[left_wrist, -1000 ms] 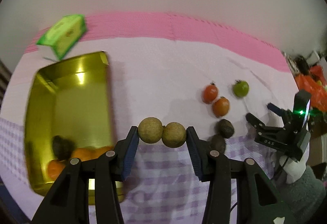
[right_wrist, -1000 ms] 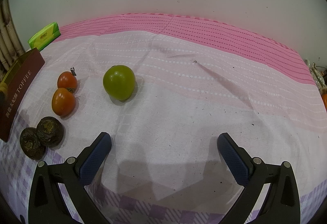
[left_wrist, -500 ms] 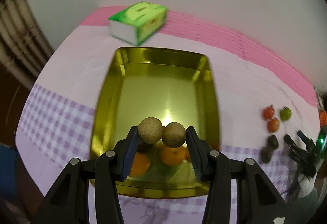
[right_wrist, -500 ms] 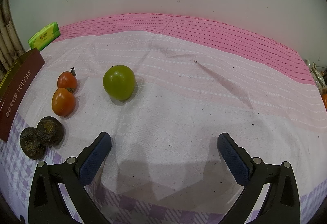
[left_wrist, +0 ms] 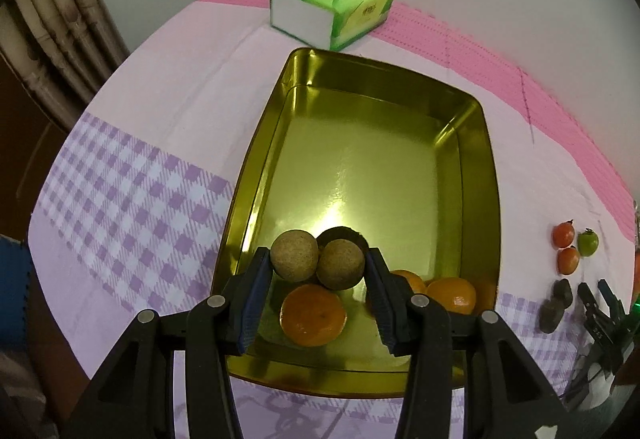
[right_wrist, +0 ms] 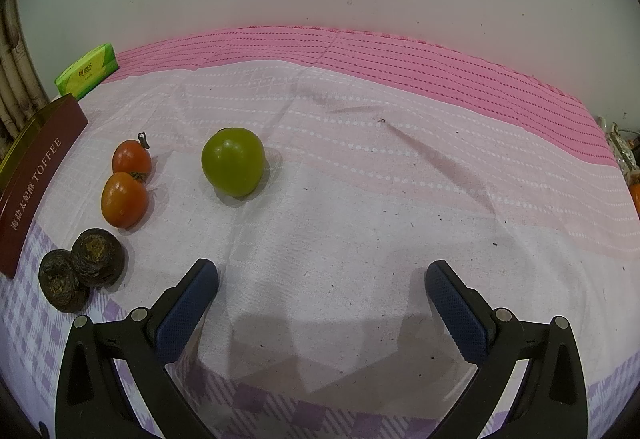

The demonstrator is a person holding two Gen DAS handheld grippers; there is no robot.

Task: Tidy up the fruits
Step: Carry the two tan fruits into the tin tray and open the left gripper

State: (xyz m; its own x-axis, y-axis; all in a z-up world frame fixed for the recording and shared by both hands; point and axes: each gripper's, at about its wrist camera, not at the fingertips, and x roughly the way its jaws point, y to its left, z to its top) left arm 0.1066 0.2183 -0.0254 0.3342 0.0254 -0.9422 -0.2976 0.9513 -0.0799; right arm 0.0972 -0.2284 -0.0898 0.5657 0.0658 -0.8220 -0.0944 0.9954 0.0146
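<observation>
My left gripper (left_wrist: 318,267) is clamped on two round tan-brown rough-skinned fruits (left_wrist: 318,265), pinched side by side between its blue pads so they touch each other. I hold them above the near end of the gold rectangular metal tin (left_wrist: 472,111), which sits on the pink, white and lilac-checked tablecloth (left_wrist: 140,159). Inside the tin, at its near end, lie three orange mandarins: one (left_wrist: 313,315) directly below the held pair, and two more (left_wrist: 452,293) toward the near right corner, partly hidden by my right-hand finger. A dark round fruit (left_wrist: 342,233) shows just behind the held pair, also in the tin. The far part of the tin floor is bare and shiny. Beyond the tin's far edge stands a green-and-white tissue pack (left_wrist: 332,13).

My right gripper (right_wrist: 322,301) is spread wide with nothing between its pads, above bare cloth. To its far left lie the fruits still outside the tin: a green round tomato (right_wrist: 233,161), two red-orange small tomatoes (right_wrist: 128,181) touching one another just left of it, and two dark wrinkled round fruits (right_wrist: 80,273) touching each other nearer to me. The tin's maroon outer wall with white "TOFFEE" lettering (right_wrist: 34,179) stands at the left edge.
</observation>
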